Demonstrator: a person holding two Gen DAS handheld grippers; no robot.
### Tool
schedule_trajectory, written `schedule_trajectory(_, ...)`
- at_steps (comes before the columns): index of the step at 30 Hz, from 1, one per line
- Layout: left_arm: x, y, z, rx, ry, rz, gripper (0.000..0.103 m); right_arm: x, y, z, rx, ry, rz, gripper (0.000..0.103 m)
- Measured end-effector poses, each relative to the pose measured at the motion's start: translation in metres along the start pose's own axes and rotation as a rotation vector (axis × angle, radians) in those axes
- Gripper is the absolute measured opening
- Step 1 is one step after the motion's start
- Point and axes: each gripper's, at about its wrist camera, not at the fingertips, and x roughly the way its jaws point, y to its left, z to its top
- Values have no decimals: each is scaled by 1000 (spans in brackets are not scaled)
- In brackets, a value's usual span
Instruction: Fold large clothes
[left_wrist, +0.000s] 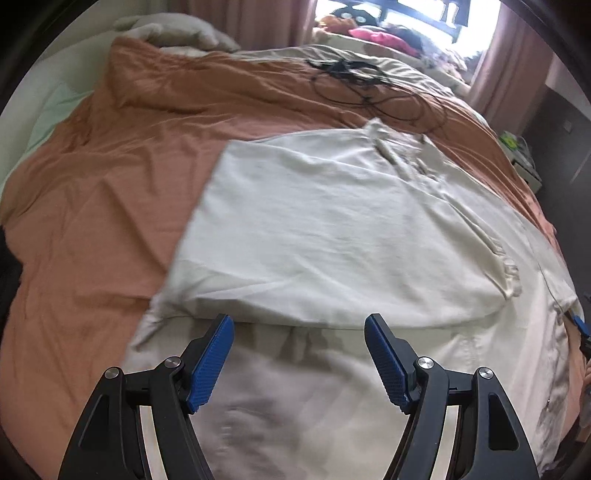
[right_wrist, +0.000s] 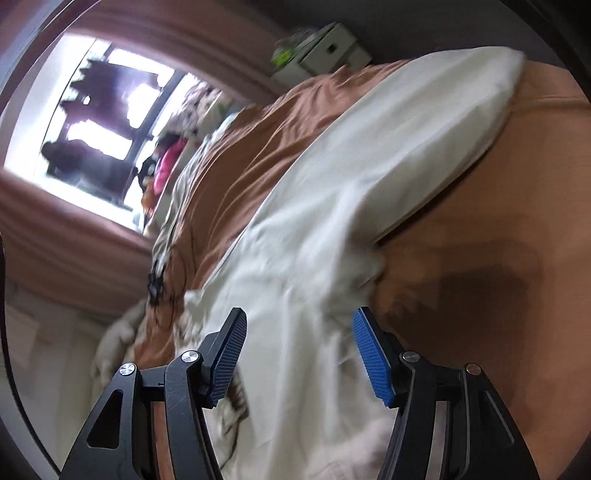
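Note:
A large cream-white garment lies spread on an orange bedspread, with one part folded over the rest. My left gripper is open and empty, just above the garment's near part, facing the folded edge. In the right wrist view, tilted sideways, the same garment runs across the orange bedspread. My right gripper is open over the garment, with cloth between the spread fingers but not pinched. A blue tip of the right gripper shows at the far right edge of the left wrist view.
A tangle of black cables lies on the bed beyond the garment. A beige blanket is bunched at the bed's far left. A window with pink curtains and piled clothes lies behind. A white bedside cabinet stands beside the bed.

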Motion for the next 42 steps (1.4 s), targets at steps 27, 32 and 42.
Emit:
schedule_trajectory(27,53,-75,-1,67,40,-50,75,7,-122,109,169,-164,-118,34)
schedule_trajectory(32,48,-54,-7,12,23,-49,75,-6,-117,107,172,-216,-76,8)
schedule_trajectory(42,16,-34,-5,-33,-36,-102,75,-59,-6,84,-77,-298,78,7)
